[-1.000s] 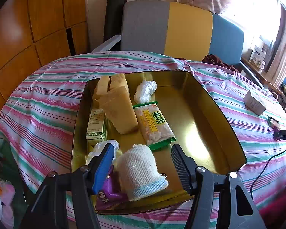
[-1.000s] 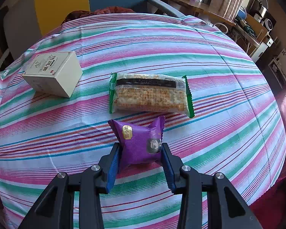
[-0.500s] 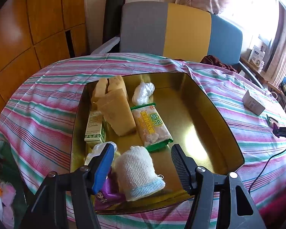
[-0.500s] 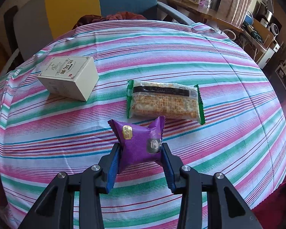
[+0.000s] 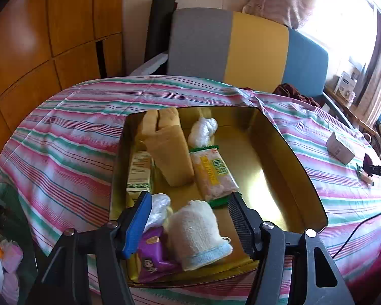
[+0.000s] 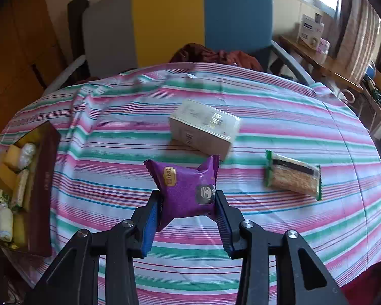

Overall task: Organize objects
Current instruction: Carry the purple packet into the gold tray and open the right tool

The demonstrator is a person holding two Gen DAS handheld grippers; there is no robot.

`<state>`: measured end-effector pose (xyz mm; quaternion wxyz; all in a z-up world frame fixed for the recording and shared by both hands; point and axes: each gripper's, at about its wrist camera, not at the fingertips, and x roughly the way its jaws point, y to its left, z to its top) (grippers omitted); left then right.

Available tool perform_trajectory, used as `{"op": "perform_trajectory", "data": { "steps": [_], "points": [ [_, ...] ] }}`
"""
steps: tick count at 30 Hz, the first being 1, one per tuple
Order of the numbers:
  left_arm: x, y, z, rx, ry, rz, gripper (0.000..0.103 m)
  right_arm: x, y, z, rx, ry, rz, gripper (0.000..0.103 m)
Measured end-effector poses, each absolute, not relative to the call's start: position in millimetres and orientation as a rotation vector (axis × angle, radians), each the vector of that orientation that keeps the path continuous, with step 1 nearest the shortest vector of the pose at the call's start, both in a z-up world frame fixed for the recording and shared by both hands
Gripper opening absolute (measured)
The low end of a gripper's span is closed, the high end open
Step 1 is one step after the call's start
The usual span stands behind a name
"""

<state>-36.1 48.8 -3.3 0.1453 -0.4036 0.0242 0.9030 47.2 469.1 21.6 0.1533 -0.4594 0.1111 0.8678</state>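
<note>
My right gripper (image 6: pixel 188 211) is shut on a purple snack packet (image 6: pixel 188 190) and holds it in the air above the striped tablecloth. Behind it lie a cream box (image 6: pixel 205 129) and a green-edged cracker pack (image 6: pixel 292 178). The gold tray (image 6: pixel 44 178) shows at the far left of the right wrist view. My left gripper (image 5: pixel 190 218) hovers open over the near end of the tray (image 5: pixel 279 152). A white knit sock (image 5: pixel 195 233) lies below, between its fingers, with no pad pressing on it. A second purple packet (image 5: pixel 152 251) lies beside the sock.
The tray also holds a tan cloth bundle (image 5: pixel 170 147), a yellow snack pack (image 5: pixel 214 175), a green-white carton (image 5: pixel 138 172) and plastic-wrapped lumps (image 5: pixel 202 131); its right half is bare. A grey, yellow and blue chair (image 5: pixel 241 43) stands behind the table. A black cable (image 5: pixel 355 231) runs at the right.
My right gripper has risen and swung left with the purple packet; the box and cracker pack slid right in its view and the tray came into sight. The left gripper stayed put.
</note>
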Motion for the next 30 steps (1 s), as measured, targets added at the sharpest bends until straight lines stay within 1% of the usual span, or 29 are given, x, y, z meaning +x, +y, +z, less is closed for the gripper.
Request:
{"op": "perform_trajectory", "data": {
  "steps": [7, 13, 16, 20, 27, 30],
  "points": [
    [-37, 34, -2, -1.159, 0.031, 2.631, 0.063, 18, 370, 49, -1.350, 0.209, 2.744, 0.042],
    [-40, 17, -2, -1.166, -0.009, 2.666, 0.063, -5, 271, 54, -1.466, 0.075, 2.954, 0.041],
    [-41, 8, -2, -1.170, -0.031, 2.681, 0.063, -16, 231, 43, -1.559, 0.000, 3.002, 0.041],
    [-42, -1, -4, -1.183, -0.057, 2.691, 0.063, -30, 191, 14, -1.702, -0.121, 2.982, 0.041],
    [-45, -12, -13, -1.211, -0.094, 2.686, 0.064, -43, 166, -28, -1.878, -0.204, 2.883, 0.042],
    [-45, -14, -15, -1.213, -0.106, 2.682, 0.065, -45, 164, -36, -1.914, -0.199, 2.862, 0.043]
  ]
}}
